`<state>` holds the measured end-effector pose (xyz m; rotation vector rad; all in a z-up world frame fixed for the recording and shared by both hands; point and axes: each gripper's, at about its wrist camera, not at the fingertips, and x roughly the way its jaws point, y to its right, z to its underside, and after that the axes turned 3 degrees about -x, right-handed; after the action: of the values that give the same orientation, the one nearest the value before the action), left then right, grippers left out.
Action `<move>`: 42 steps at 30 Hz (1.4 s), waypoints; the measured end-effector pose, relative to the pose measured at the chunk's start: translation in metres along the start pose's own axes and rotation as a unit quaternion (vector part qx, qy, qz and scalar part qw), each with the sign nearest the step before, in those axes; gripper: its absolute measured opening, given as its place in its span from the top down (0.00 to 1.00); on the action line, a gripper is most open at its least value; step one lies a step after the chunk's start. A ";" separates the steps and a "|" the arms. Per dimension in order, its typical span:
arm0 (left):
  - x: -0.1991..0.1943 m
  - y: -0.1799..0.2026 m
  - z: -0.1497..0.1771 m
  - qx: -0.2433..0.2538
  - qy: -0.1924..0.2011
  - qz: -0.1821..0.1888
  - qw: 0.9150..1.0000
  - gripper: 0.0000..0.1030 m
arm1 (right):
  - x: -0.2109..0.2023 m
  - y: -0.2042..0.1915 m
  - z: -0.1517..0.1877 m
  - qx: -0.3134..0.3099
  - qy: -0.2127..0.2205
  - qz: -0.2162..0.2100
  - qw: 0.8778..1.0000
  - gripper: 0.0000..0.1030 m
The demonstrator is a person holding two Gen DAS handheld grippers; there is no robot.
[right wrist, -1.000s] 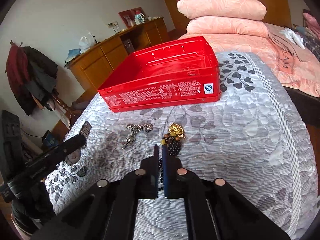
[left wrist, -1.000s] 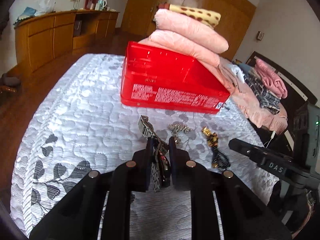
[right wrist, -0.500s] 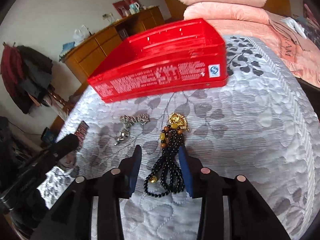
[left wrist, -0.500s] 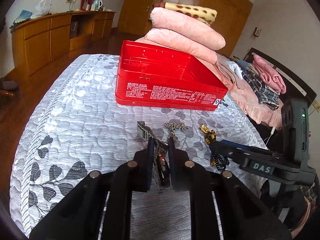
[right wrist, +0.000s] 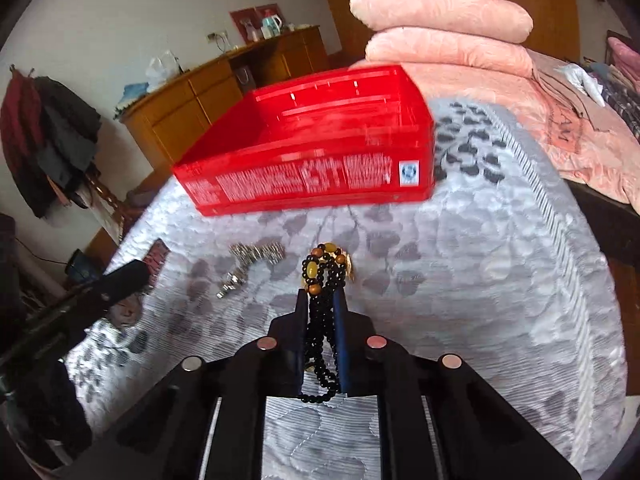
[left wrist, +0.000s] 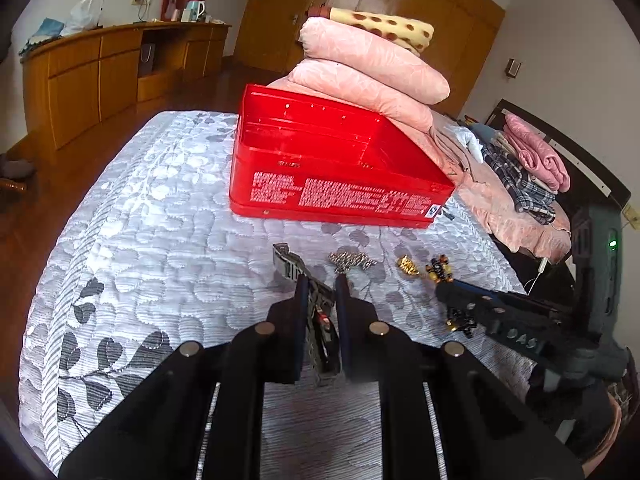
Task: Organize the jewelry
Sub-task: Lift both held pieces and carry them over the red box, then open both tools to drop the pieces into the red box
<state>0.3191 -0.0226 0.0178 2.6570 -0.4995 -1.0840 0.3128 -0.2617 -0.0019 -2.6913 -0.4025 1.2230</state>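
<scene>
A red open box stands on the quilted bed; it also shows in the right wrist view. My left gripper is shut on a metal-band watch, whose strap end lies ahead on the quilt. My right gripper is shut on a black bead bracelet with amber beads. A silver chain lies left of it, also seen in the left wrist view. A gold piece lies beside the beads.
Folded pink blankets are stacked behind the box. Folded clothes lie at the right. A wooden sideboard stands across the floor at the left. The bed's edge drops off at the left.
My right gripper, open around the bead bracelet half a second ago, has shut on it. My left gripper still holds the watch and has shifted slightly.
</scene>
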 end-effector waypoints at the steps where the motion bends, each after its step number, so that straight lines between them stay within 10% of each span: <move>1: -0.001 0.001 -0.002 0.001 0.002 0.001 1.000 0.88 | -0.004 0.001 -0.004 0.000 0.005 -0.003 1.000 0.88; 21: 0.035 0.047 -0.117 0.053 0.057 -0.009 0.997 0.88 | 0.004 0.003 -0.124 -0.026 0.077 0.008 0.997 0.88; 34: 0.119 0.026 -0.155 0.042 0.007 -0.042 0.998 0.88 | 0.068 0.023 -0.157 -0.012 0.043 0.017 0.999 0.88; 37: 0.130 0.020 -0.154 0.041 -0.002 -0.051 0.998 0.86 | 0.071 0.028 -0.154 -0.001 0.045 0.026 0.999 0.66; 42: 0.116 0.016 -0.153 0.034 0.025 -0.049 0.998 0.51 | 0.050 0.038 -0.153 0.011 0.075 0.023 0.997 0.59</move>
<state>0.5014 -0.0705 0.0576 2.7860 -0.4074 -1.0424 0.4664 -0.2874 0.0532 -2.7639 -0.3048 1.0208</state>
